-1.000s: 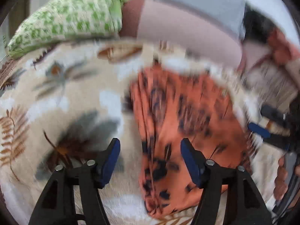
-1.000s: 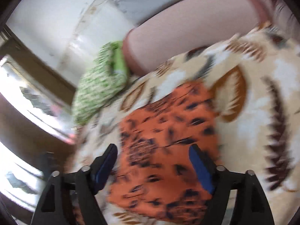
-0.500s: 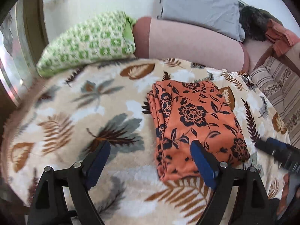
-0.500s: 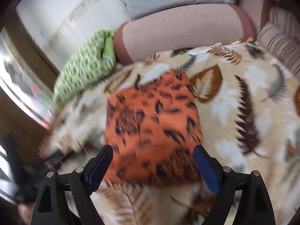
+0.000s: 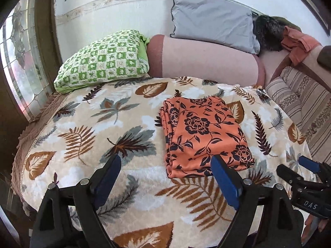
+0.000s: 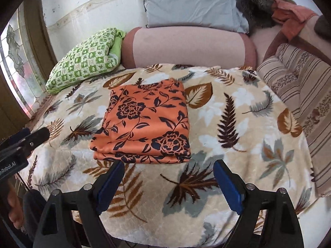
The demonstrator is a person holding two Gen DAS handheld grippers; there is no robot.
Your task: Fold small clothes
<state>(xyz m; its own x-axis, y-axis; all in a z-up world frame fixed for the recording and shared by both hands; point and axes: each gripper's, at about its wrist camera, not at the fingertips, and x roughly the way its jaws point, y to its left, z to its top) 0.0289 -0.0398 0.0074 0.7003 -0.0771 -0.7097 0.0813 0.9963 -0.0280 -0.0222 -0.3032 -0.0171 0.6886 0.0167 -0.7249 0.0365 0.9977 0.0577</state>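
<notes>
Orange folded cloth [image 5: 203,134], layered edge left-view only

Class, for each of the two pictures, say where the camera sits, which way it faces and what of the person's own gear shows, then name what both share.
Left wrist: on the left gripper, looking down across the leaf blanket; the right gripper shows at right.
Right wrist: on the right gripper, facing alike; the left gripper shows at left.
Shared: folded orange cloth, green pillow, open jaws.
</notes>
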